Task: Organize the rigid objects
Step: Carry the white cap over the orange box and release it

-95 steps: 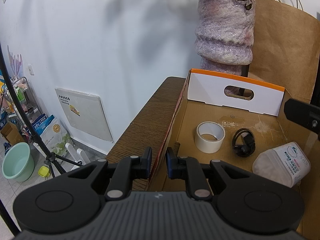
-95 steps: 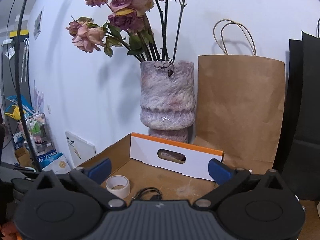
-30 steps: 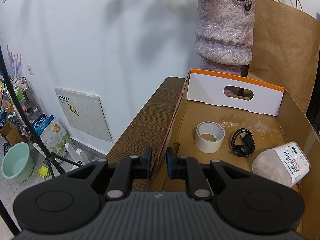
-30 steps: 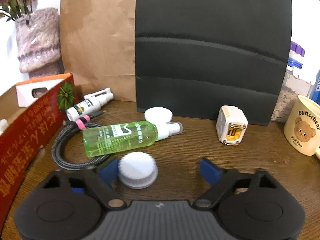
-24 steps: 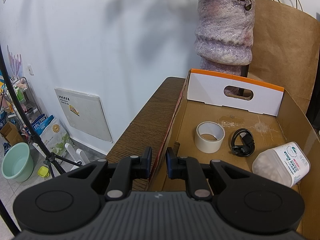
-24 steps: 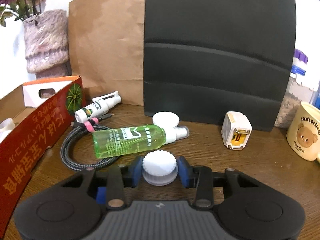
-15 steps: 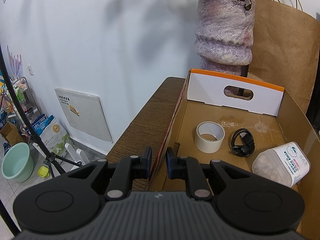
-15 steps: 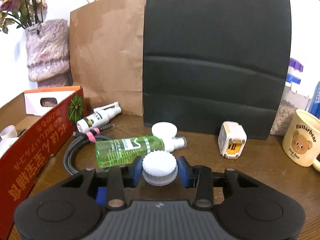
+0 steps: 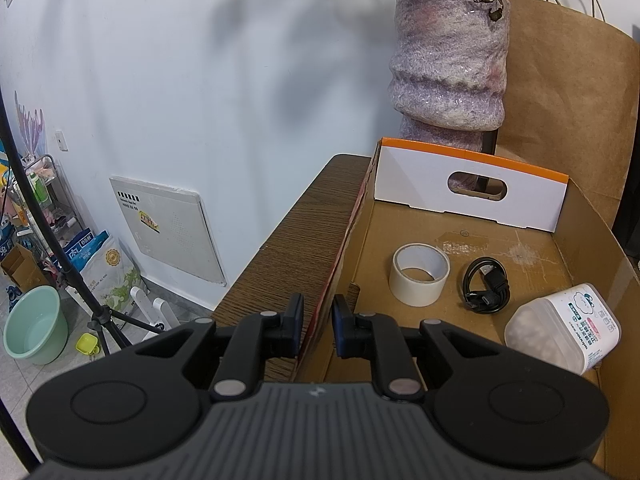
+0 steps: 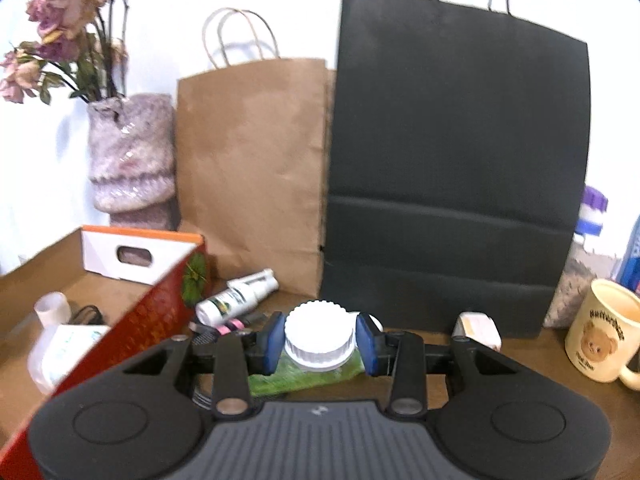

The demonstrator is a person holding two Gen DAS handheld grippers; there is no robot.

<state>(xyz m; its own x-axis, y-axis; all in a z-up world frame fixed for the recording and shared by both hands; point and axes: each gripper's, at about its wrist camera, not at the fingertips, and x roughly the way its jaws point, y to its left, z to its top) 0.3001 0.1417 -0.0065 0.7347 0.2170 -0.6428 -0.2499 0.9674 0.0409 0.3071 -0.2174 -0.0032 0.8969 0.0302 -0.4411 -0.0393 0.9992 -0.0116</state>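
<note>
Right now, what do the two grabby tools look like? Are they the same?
Nearly twins. Each tool, left and right, has a dark grey ribbed body, two round black discs at its sides, black angled link arms with silver pivot pins, and blue pads on its fingers. No cables, sleeves or hands show.

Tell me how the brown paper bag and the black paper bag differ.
The brown paper bag is tan and shorter; the black paper bag is dark and stands taller and wider. The brown paper bag sits nearer the vase, the black paper bag nearer the mug. Both stand upright against the wall, with loop handles.
</note>
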